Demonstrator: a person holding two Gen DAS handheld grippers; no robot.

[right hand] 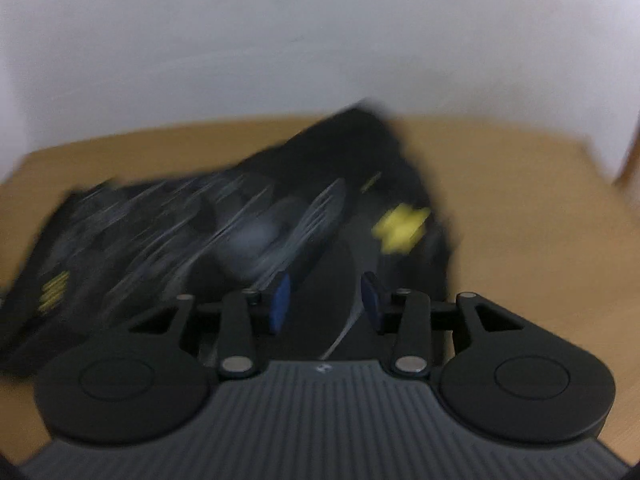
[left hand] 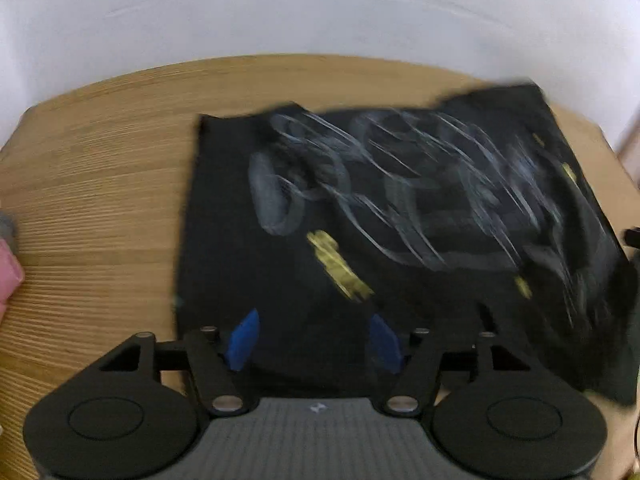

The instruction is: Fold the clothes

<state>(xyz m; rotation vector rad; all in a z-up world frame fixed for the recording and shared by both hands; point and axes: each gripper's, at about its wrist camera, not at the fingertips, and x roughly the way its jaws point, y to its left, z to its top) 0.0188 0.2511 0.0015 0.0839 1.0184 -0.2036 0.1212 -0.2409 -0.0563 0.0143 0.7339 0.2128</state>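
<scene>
A black garment (left hand: 400, 208) with grey-white print and small yellow marks lies spread on a wooden table (left hand: 100, 200); both views are motion-blurred. My left gripper (left hand: 314, 340) hovers over the garment's near edge, its blue pads (left hand: 244, 338) wide apart with only flat cloth seen between them. In the right wrist view the same black garment (right hand: 240, 232) lies bunched, its right end raised into a fold. My right gripper (right hand: 326, 300) stands over the cloth with blue pads (right hand: 282, 300) parted and nothing pinched.
A white wall (left hand: 320, 20) rises behind the table's far edge. At the left edge of the left wrist view sit a pink and a grey object (left hand: 8, 256). Bare wood (right hand: 540, 220) lies to the right of the garment in the right wrist view.
</scene>
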